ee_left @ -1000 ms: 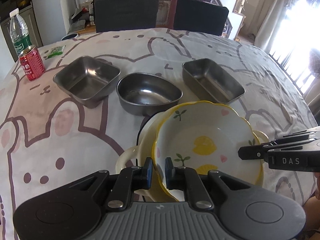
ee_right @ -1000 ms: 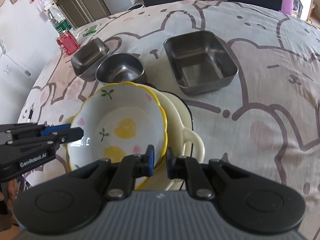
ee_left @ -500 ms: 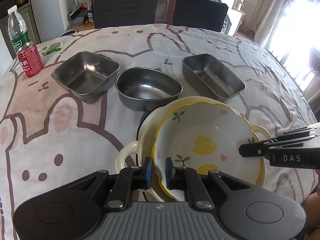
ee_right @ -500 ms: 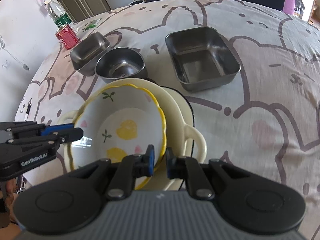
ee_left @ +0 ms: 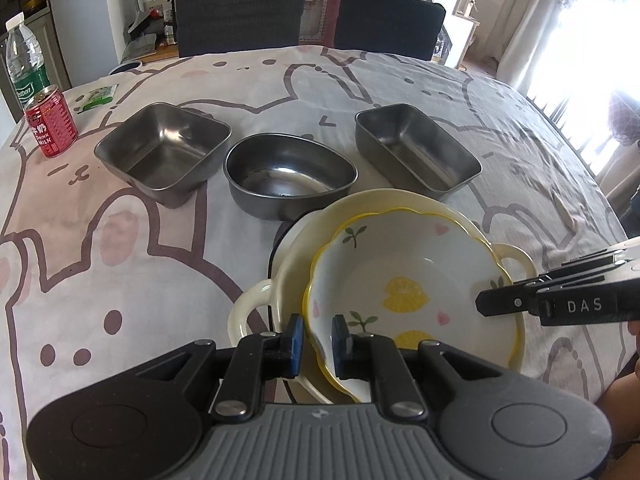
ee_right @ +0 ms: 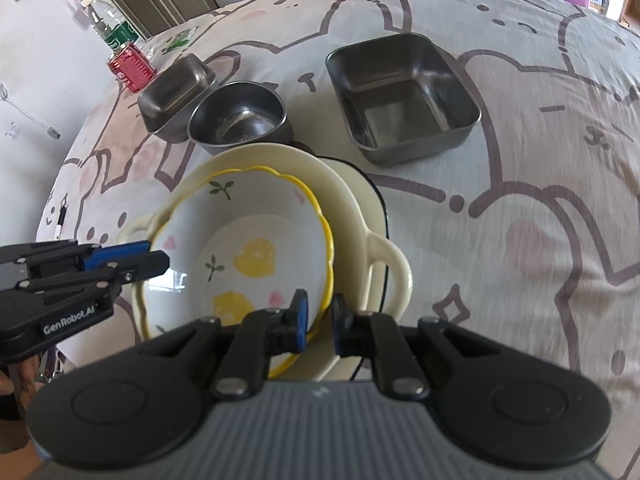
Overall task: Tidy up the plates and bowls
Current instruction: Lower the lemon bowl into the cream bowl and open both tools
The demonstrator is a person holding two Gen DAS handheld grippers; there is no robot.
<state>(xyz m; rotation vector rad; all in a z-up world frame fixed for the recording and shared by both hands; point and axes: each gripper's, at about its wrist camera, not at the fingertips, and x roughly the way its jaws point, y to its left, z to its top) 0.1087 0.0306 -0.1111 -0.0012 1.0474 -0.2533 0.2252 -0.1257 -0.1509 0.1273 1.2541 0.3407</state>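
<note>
Yellow-rimmed lemon-print ceramic bowl (ee_left: 416, 292) gripped on opposite rims by my left gripper (ee_left: 318, 338) and right gripper (ee_right: 319, 322).
It sits inside the cream two-handled dish (ee_left: 384, 206); beyond stand three stainless steel containers (ee_left: 290, 174).

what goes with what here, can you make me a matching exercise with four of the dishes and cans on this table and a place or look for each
Things:
1. lemon-print bowl
2. cream handled dish
3. oval steel bowl
4. red can

Descriptions:
A. far left of the table, in front of a water bottle
B. between two rectangular steel pans
C. rim between the fingers of the left gripper and the right gripper
D. underneath the scalloped yellow-rimmed bowl

Pairs: 1-C, 2-D, 3-B, 4-A
</note>
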